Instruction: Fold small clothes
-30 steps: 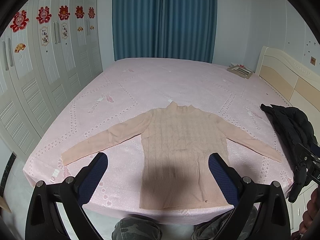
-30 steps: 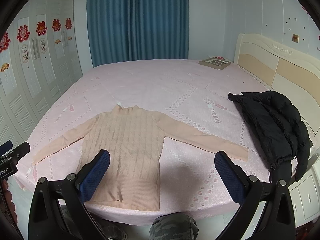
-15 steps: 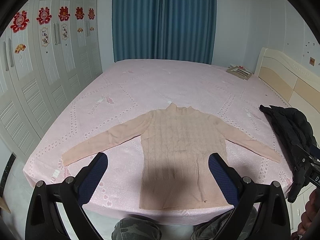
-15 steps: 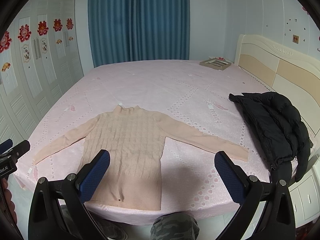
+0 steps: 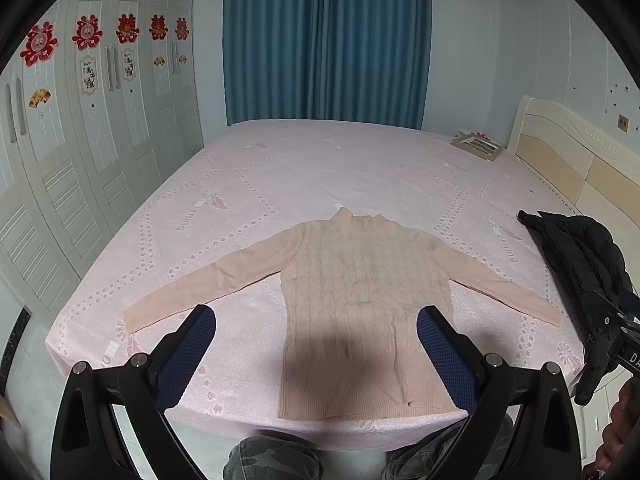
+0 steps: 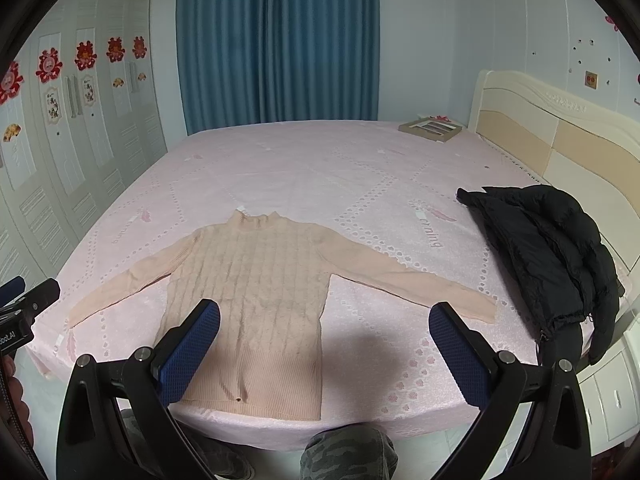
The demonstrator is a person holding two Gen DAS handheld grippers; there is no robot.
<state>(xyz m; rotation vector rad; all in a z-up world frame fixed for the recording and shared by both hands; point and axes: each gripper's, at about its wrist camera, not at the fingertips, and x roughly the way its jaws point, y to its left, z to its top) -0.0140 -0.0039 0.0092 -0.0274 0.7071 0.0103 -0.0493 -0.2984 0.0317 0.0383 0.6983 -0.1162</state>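
sweater (image 5: 360, 300) lies flat beyond both tools (spread wide, holding nothing) on bed (image 5: 320, 168).

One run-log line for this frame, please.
phase: pre-grasp | peach knit sweater: flat, unfolded | left gripper: open | right gripper: open

Red double-happiness cutouts (image 5: 86, 34) on wardrobe doors (image 5: 100, 152), far left of the left hand-held gripper (image 5: 316, 344). Bed sheet (image 6: 360, 168) print unreadable; "bot.AI" fragment (image 6: 7, 338) on that gripper's body.
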